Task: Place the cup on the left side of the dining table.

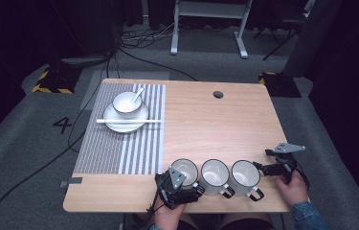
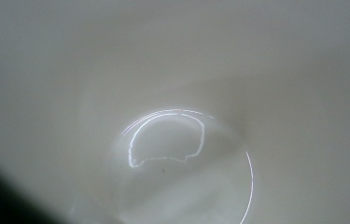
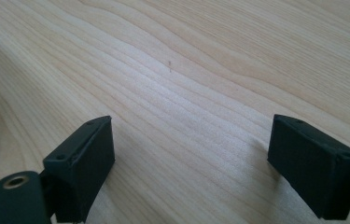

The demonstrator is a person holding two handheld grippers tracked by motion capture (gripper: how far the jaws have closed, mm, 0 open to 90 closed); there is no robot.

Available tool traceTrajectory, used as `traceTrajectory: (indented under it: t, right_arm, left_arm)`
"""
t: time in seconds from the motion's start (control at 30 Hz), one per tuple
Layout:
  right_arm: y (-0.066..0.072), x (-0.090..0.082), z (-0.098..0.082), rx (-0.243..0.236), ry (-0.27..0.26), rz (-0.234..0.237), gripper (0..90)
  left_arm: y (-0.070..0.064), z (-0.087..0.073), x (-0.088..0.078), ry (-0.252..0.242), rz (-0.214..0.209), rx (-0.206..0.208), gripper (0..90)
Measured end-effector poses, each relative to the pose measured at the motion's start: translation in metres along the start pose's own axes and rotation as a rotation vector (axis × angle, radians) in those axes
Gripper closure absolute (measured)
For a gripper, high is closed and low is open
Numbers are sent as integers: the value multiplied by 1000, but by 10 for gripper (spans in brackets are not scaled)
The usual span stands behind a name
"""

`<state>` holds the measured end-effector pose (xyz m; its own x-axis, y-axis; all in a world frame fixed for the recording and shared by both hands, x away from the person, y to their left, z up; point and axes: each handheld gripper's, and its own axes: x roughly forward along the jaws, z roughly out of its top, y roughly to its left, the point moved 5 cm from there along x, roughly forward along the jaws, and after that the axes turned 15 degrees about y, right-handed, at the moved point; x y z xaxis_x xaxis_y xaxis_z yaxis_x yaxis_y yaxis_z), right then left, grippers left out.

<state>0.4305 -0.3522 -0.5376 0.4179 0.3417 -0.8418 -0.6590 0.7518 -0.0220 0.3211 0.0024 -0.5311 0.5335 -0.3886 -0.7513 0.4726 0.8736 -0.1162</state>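
Three white mugs stand in a row along the near edge of the table (image 1: 206,120), rims up, handles turned toward the person.

Left gripper (image 1: 183,184): sits at the left mug (image 1: 185,171), over its near rim. The left gripper view looks straight into the mug's pale inside (a bright ring of reflection on the bottom) (image 2: 182,140). Jaws stand wide apart and do not press on the mug; whether a jaw touches the wall I cannot tell.

Right gripper (image 1: 269,160): held by the right hand (image 1: 292,188) just right of the right mug (image 1: 245,173), apart from it. Right gripper view: the two black jaws spread wide over bare wood, nothing between them.

Middle mug (image 1: 214,172) sits between the other two, almost touching them.

Far left, on a striped mat (image 1: 119,143): a plate (image 1: 125,120) carrying a bowl (image 1: 127,104) with a spoon (image 1: 138,96) in it, and a pair of chopsticks (image 1: 128,121) laid across the plate.
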Motion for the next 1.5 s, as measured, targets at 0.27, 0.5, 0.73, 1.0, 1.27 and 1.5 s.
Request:
traceTrajectory:
  t: [0.27,0.5,0.73,1.0,1.27,1.5]
  right_arm:
    - [0,0,0,0,-1,0,145]
    - [0,0,0,4,-2,4,146]
    - [0,0,0,4,-2,4,145]
    - [0,0,0,4,-2,4,145]
    - [0,0,0,0,0,0,145]
    - [0,0,0,1,0,0,145]
  left_arm:
    - [1,1,-1,16,-24,13,8]
    - [-1,1,-4,-4,13,39,31]
    - [1,4,-11,-14,18,36,33]
    - [1,14,-32,-42,7,45,32]
    - [10,26,-61,-77,25,61,32]
    - [21,31,-74,-98,33,58,31]
